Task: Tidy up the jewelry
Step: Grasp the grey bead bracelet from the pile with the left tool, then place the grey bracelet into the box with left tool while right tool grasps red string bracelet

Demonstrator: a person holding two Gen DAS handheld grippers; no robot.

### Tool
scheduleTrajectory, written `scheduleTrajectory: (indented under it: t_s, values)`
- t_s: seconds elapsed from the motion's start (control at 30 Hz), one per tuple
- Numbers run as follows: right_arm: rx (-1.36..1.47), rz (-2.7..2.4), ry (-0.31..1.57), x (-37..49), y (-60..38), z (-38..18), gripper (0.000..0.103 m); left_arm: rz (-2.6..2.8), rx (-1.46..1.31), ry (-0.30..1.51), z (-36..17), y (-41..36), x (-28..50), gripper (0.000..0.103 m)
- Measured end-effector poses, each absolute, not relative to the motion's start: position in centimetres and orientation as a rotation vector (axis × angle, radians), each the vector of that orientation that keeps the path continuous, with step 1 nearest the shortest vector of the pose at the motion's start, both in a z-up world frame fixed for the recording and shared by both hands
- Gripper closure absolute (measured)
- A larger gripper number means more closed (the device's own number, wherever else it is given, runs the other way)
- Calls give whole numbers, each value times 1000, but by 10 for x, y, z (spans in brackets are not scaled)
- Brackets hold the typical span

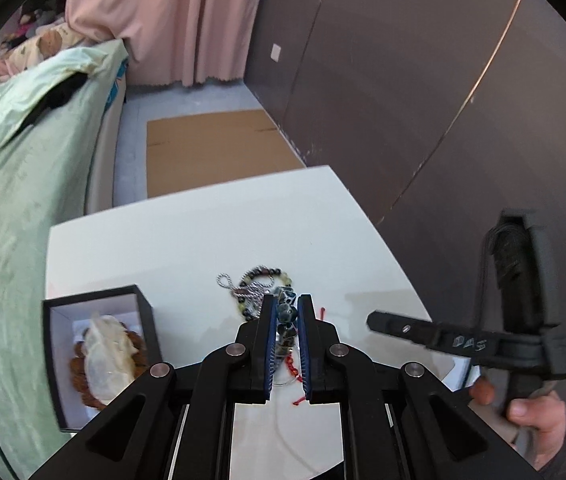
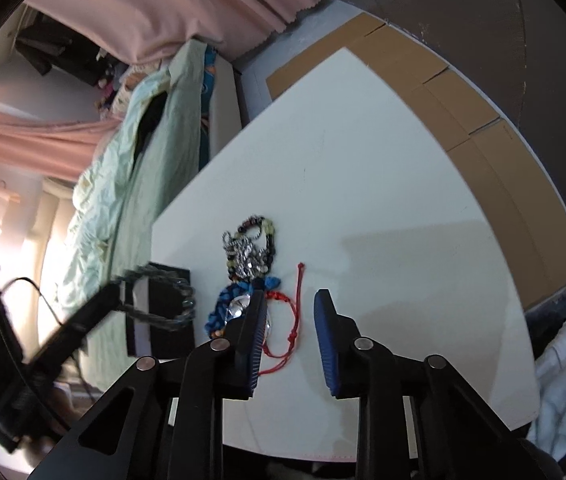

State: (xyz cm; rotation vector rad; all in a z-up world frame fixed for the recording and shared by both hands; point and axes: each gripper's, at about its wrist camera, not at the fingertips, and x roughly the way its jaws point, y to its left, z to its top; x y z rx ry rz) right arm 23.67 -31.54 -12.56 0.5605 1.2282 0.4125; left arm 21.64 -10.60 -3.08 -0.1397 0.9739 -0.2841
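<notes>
My left gripper is shut on a dark beaded bracelet and holds it above the white table. In the right wrist view the same bracelet hangs from the left gripper over the black jewelry box. The box is open and holds a brown bead bracelet and a translucent piece. A pile of jewelry lies mid-table: a silver chain, a multicolour bead bracelet, a blue braided piece and a red cord bracelet. My right gripper is open, just above the red cord.
A bed with a green quilt runs along the table's left side. Flattened cardboard lies on the floor beyond the table. A dark wall panel stands at the right. White cloth lies off the table's right edge.
</notes>
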Motion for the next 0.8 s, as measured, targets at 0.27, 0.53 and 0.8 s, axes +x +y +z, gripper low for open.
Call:
scheduleTrajectory:
  t_s: [0.27, 0.53, 0.8]
  values:
    - [320, 372, 1271, 230, -278, -127, 82, -247, -177, 931, -18, -72, 207, 92]
    - [208, 348, 1306, 227, -259, -135, 82, -220, -209, 901, -8, -42, 194, 92]
    - [6, 278, 1298, 218, -232, -141, 82, -194, -225, 867, 2, -20, 179, 92]
